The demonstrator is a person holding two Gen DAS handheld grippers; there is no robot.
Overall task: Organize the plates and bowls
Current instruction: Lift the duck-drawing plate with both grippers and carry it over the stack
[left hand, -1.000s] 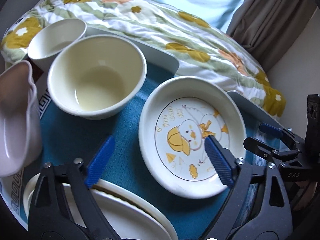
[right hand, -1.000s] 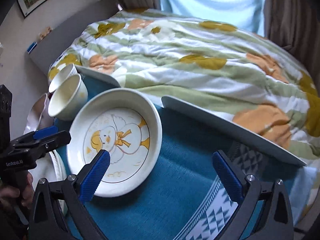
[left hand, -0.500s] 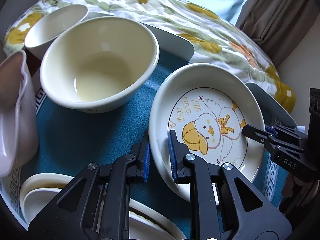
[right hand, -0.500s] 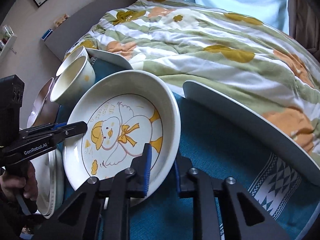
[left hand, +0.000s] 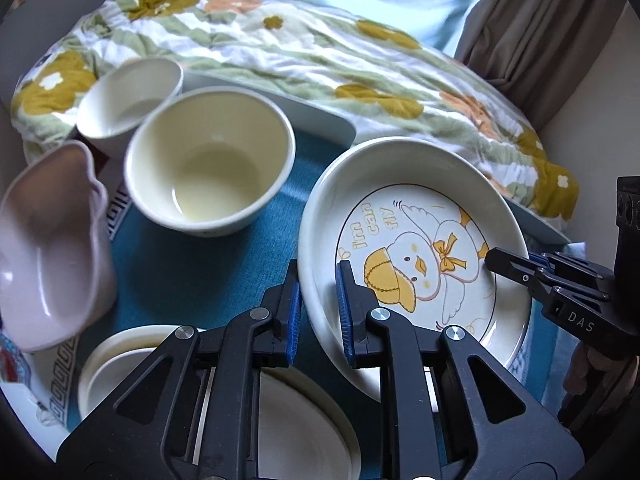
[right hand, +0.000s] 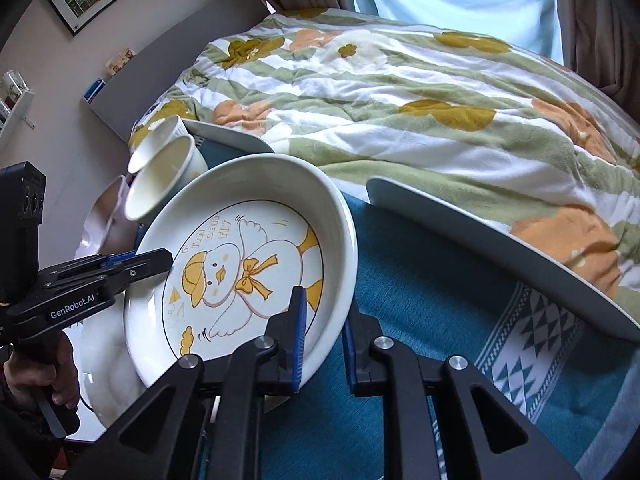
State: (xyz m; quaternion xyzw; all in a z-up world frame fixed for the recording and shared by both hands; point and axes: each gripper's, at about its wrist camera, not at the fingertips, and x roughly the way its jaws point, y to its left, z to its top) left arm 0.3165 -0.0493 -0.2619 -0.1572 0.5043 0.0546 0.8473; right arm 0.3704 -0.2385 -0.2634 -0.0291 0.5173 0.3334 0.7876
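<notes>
you've got the duck plate (left hand: 416, 240) pinched from both sides: your left gripper (left hand: 318, 312) has its fingers clenched on the rim nearest the bowls, one finger inside the wall and one outside, and your right gripper (right hand: 323, 336) grips the opposite rim the same way. holding it at two opposite points makes sense for a wide, deep plate, since one pinch alone would likely let it swing. in the right wrist view the plate sits tilted, its far edge raised toward the bed (right hand: 400, 92), and it looks lifted off the blue cloth (right hand: 420, 300) that covers the surface, though you can't see the underside clearly. just below your left gripper sits a stack of white plates (left hand: 304, 420), which looks like the natural home for this one. the cream bowl (left hand: 208, 160) and the small white bowl (left hand: 128, 100) stand side by side behind it, and the pink bowl (left hand: 48, 240) sits at the left edge, near the stack. when you carry the plate over, keep both hands moving together, because uneven pull could slip the glazed rim from the fingers.
</notes>
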